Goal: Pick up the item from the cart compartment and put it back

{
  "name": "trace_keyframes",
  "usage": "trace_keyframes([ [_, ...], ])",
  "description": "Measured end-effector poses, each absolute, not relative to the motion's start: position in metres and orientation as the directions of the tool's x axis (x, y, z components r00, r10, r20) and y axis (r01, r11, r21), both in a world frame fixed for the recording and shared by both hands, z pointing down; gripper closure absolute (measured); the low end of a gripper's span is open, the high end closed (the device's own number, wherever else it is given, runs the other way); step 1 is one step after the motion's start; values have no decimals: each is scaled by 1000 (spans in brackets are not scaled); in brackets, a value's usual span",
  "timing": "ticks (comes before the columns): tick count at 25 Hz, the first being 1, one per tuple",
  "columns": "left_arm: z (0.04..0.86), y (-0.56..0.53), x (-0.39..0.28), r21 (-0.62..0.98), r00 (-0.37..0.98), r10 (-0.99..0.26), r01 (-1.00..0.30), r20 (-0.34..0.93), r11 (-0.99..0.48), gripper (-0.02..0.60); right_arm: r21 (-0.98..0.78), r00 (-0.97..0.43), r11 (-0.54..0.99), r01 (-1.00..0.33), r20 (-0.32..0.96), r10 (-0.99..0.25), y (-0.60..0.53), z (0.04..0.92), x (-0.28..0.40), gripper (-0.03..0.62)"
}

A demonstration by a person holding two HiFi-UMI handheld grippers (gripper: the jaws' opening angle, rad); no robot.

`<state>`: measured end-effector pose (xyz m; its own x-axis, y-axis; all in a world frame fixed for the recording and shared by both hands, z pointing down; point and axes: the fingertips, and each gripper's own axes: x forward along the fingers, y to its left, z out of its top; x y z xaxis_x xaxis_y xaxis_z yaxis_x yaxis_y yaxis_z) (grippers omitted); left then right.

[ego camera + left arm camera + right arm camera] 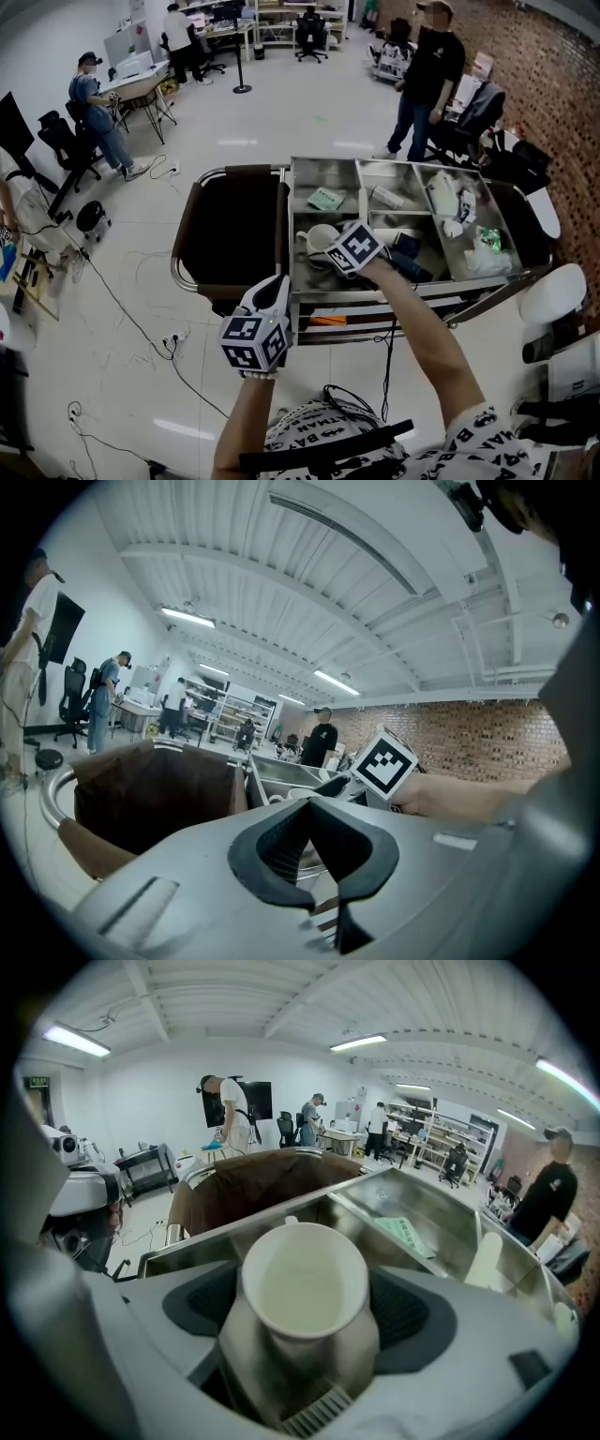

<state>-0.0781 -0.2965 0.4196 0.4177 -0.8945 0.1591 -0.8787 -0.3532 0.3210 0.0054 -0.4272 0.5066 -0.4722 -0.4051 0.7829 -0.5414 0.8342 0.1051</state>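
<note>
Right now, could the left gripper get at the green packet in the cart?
Probably yes. The packet lies uncovered in an open back compartment, and the left gripper hovers off the front left corner of the cart. The right gripper, shut on the cup, sits just right of that path.

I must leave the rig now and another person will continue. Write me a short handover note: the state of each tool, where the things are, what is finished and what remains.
Right tool: shut on the white cup, one pad against each side.
Left tool: shut, nothing in it, held at the cart's front edge, apart from the cup.
Cup: empty, in the front left compartment of the steel cart.
Done: the cup is grasped. I cannot tell whether it has left the compartment floor.
Left: lift the cup out, set it back in the same compartment, open the right tool.
</note>
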Motion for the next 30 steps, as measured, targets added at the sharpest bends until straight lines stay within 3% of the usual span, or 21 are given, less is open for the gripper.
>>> trace_keyframes([
  [1,420,-296,-78,322,418,-894,-878,160,-353,581,116,-472,834,-539,779,-413,-427,505,5,120],
  [6,421,-293,-80,321,420,-894,-878,158,-356,581,123,-528,828,-546,718,-454,-421,471,5,121],
  [10,420,-290,-78,315,429,-890,-875,154,-367,581,87,-635,828,-555,599,-488,-405,421,5,126],
  [13,424,-286,-74,315,437,-886,-872,155,-375,581,52,-705,805,-591,451,-547,-385,380,15,296],
  [14,426,-284,-73,315,439,-885,-871,156,-377,581,45,-716,790,-611,394,-576,-378,368,21,418],
  [16,429,-281,-71,314,445,-882,-869,157,-382,581,34,-719,755,-655,282,-636,-363,349,34,578],
  [17,431,-279,-71,312,448,-880,-868,156,-386,581,23,-716,740,-672,235,-657,-355,343,41,594],
  [22,440,-267,-68,308,457,-876,-864,154,-397,581,-44,-698,699,-714,119,-706,-314,342,62,594],
  [26,449,-252,-60,316,473,-867,-856,155,-410,581,-28,-657,658,-752,115,-745,-280,364,74,594],
  [30,457,-235,-48,332,495,-855,-841,155,-427,581,-126,-643,631,-766,141,-752,-254,397,82,594],
])
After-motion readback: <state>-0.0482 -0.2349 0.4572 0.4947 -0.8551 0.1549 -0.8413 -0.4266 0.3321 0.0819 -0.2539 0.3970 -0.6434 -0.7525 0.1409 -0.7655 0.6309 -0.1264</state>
